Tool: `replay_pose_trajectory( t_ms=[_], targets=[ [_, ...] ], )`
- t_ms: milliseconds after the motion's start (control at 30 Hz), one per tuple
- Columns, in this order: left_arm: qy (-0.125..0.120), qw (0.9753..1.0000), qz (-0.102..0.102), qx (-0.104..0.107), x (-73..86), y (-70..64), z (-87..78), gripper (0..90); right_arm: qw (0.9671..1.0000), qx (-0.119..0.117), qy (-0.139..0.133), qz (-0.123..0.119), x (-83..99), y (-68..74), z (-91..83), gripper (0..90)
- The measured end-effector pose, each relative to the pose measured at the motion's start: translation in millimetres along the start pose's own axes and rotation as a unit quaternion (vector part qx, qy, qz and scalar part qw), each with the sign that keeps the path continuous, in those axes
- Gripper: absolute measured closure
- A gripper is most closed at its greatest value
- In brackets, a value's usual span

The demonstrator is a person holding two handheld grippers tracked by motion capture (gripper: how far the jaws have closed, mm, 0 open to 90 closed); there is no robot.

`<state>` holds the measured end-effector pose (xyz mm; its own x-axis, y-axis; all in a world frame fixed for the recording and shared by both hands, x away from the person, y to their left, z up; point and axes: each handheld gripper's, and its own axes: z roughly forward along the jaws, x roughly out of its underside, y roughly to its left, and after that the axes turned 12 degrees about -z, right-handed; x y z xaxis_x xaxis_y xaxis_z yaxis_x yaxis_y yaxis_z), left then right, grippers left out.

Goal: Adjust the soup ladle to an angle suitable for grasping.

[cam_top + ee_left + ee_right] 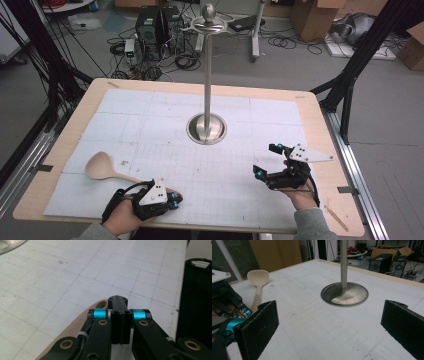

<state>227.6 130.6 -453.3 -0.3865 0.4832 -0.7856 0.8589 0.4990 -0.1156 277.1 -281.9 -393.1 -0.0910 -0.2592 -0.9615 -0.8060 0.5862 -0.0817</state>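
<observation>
A pale wooden spoon (101,166) lies on the white grid mat (150,115) at the front left, its handle running under my left gripper (176,200). In the left gripper view that gripper (119,303) is shut, jaws pressed together with nothing seen between them. The spoon's handle end (98,306) lies on the mat just beside and below them. My right gripper (267,161) is at the front right, held by a hand, open and empty. In its own view the right gripper (332,327) has wide-apart pads (258,330) facing the spoon (258,278).
A metal stand with a round base (207,128) and tall pole (208,75) rises from the mat's middle; the base (344,293) is ahead of the right gripper. A black shape (195,302) lies beyond the table's edge. Cables, computers and boxes are on the floor behind.
</observation>
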Motion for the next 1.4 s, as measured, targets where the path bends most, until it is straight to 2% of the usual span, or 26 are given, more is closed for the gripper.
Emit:
replay_pose_trajectory(
  t_ms=[200,600,867,1067,1233,1333,1400],
  targets=[
    [-0.007,0.9995,-0.022,-0.019,-5.8,8.6,6.1,89.8,1.0,0.001,-0.003,-0.001,0.1,-0.7,-0.9,0.1],
    [-0.008,0.998,-0.031,-0.054,-19.0,21.9,20.9,89.9,1.0,-0.001,-0.002,0.001,0.3,-1.1,-0.8,0.1],
    [-0.008,0.9975,-0.038,-0.059,-22.8,25.8,24.5,89.9,1.0,-0.001,0.003,0.001,0.9,-0.2,1.3,0.1],
    [-0.007,0.9974,-0.034,-0.063,-27.4,29.0,29.5,89.8,1.0,0.001,0.008,-0.002,1.3,0.3,3.1,0.1],
    [-0.008,0.996,-0.037,-0.081,-33.2,33.3,36.1,89.9,1.0,0.0,0.007,-0.005,1.1,0.5,3.5,0.1],
    [-0.01,0.9939,-0.049,-0.098,-37.3,34.8,41.4,89.8,1.0,-0.001,0.008,-0.001,1.2,0.5,3.3,0.1],
    [-0.009,0.9936,-0.047,-0.103,-38.1,34.8,42.2,89.8,1.0,0.0,0.008,-0.005,1.4,-0.1,3.8,0.1]
  ],
)
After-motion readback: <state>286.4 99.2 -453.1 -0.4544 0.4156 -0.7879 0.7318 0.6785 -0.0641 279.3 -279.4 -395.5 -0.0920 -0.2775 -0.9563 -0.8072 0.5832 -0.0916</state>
